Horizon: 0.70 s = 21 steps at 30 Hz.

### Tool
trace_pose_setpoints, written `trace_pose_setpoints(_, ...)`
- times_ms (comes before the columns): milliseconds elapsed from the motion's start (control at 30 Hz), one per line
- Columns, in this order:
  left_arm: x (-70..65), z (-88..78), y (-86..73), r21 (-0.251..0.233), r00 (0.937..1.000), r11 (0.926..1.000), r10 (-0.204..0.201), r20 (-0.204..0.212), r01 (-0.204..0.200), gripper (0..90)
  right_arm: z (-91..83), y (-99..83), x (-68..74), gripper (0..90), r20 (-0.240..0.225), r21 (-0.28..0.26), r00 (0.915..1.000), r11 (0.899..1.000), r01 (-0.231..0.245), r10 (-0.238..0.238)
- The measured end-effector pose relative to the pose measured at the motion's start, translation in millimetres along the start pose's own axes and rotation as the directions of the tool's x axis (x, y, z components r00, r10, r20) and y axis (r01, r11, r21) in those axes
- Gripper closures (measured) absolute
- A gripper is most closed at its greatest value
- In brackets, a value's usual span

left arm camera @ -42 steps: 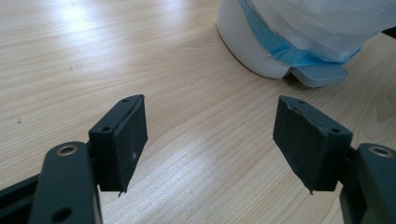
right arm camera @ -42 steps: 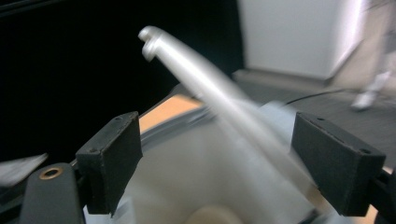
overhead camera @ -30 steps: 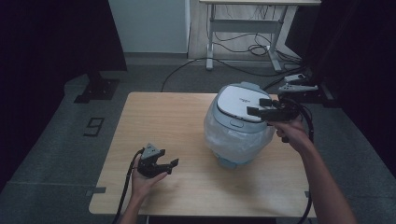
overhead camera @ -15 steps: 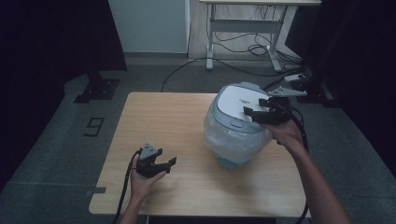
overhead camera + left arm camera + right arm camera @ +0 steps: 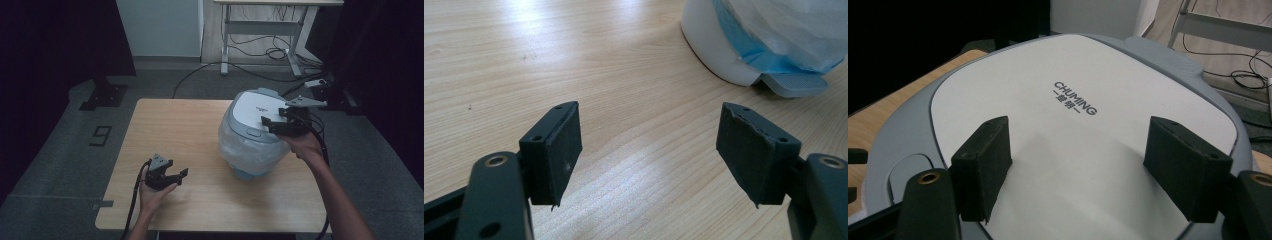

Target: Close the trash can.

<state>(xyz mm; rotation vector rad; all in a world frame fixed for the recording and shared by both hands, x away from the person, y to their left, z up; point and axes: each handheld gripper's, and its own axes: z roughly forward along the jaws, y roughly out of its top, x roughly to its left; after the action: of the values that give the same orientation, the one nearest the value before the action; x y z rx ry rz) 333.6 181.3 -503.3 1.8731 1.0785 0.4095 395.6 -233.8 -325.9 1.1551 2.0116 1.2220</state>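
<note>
**Wooden table with one appliance on it**

A light wooden table [image 5: 200,130] with a pale grain stands on a grey floor [image 5: 60,165]. On its right half rests a rice cooker [image 5: 252,135], white-lidded with a grey rim, its body wrapped in what looks like clear plastic film. Its white base [image 5: 719,55] sits flat on the wood, a blue band just above it.

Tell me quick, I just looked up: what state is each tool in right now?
Left tool: open, holding nothing, low over the table.
Right tool: open over the rice cooker lid, gripping nothing; its jaws have just been closing slightly.
</note>
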Motion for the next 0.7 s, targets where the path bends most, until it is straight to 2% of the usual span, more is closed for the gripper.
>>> trace_pose_setpoints(100,1.1,-1.6,0.3,-0.004,1.0,1.0,-0.002,-0.002,0.002,25.9,-2.7,-0.8,-3.5,23.3,-0.01,0.003,0.9999,1.0,-0.005,0.005)
trace_pose_setpoints(200,4.0,-3.0,0.4,-0.009,0.9999,0.9999,-0.01,-0.003,0.01,26.0,-10.5,-2.7,-13.0,21.9,-0.035,0.002,0.9976,0.998,-0.06,0.06)
trace_pose_setpoints(233,4.9,-3.0,0.1,-0.009,0.9999,0.9999,-0.014,-0.003,0.014,25.9,-14.1,-4.3,-16.3,22.1,-0.036,-0.008,0.9962,0.997,-0.08,0.08)
trace_pose_setpoints(333,5.8,-2.4,-0.9,-0.005,0.9999,0.9999,-0.016,-0.005,0.016,26.0,-25.8,-13.2,-23.1,23.1,-0.037,-0.046,0.9947,0.994,-0.098,0.096)
trace_pose_setpoints(400,5.3,-2.5,-1.0,-0.006,0.9998,0.9998,-0.017,-0.004,0.017,26.0,-33.0,-21.8,-25.7,23.4,-0.042,-0.06,0.9944,0.993,-0.099,0.097)
trace_pose_setpoints(533,4.2,-4.0,-1.1,-0.011,0.9998,0.9998,-0.019,-0.001,0.019,25.9,-47.0,-44.2,-29.0,22.6,-0.02,-0.097,0.9959,0.991,-0.09,0.088)
trace_pose_setpoints(700,5.8,-3.4,-2.4,-0.008,0.9997,0.9996,-0.026,-0.004,0.026,26.0,-63.0,-76.8,-34.8,22.3,-0.019,-0.141,0.9931,0.983,-0.117,0.116)
